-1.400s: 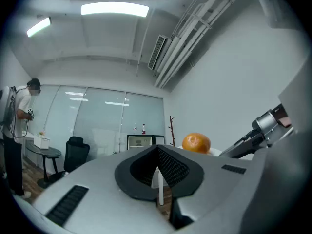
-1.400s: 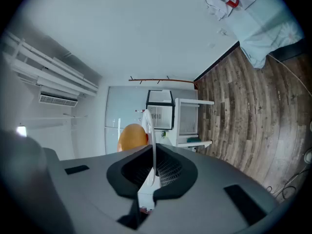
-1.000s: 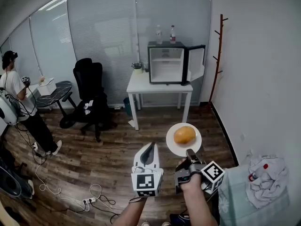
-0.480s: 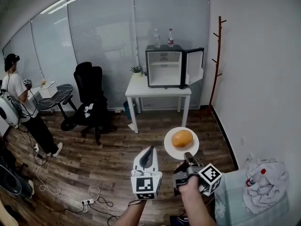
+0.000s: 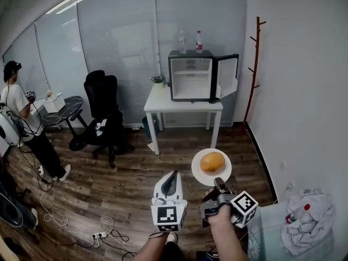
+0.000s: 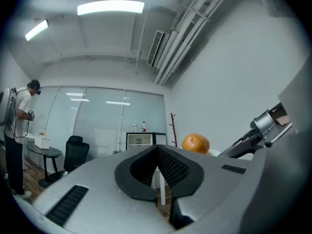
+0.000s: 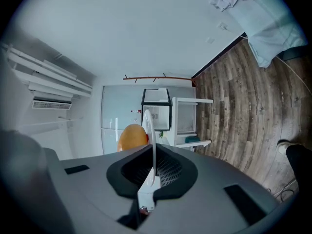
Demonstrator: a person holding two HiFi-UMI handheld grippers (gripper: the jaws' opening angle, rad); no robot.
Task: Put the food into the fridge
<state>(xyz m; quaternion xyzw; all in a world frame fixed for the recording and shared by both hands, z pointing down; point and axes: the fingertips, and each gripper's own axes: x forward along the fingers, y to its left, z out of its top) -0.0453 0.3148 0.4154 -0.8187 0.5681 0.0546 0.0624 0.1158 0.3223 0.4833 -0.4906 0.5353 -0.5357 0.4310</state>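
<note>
A round orange food item (image 5: 212, 161) lies on a white plate (image 5: 202, 176), held level in front of me. My right gripper (image 5: 218, 182) is shut on the plate's near rim. In the right gripper view the plate (image 7: 149, 126) stands edge-on between the jaws, with the food (image 7: 132, 136) beside it. My left gripper (image 5: 173, 175) hangs to the left of the plate, shut and empty. Its closed tip (image 6: 157, 150) points toward the room, with the food (image 6: 196, 143) to its right. The small black fridge (image 5: 193, 79) stands on a white table (image 5: 182, 103) across the room, its door (image 5: 227, 76) swung open to the right.
Two bottles (image 5: 190, 41) stand on top of the fridge. A black office chair (image 5: 103, 110) and a person (image 5: 22, 124) are at the left, and a coat rack (image 5: 253, 64) is by the right wall. Cables (image 5: 103, 227) lie on the wooden floor. A cloth pile (image 5: 304, 216) lies near right.
Both grippers and the plate sit slightly lower in the head view. The right gripper's hold on the plate is unchanged, and the left stays shut.
</note>
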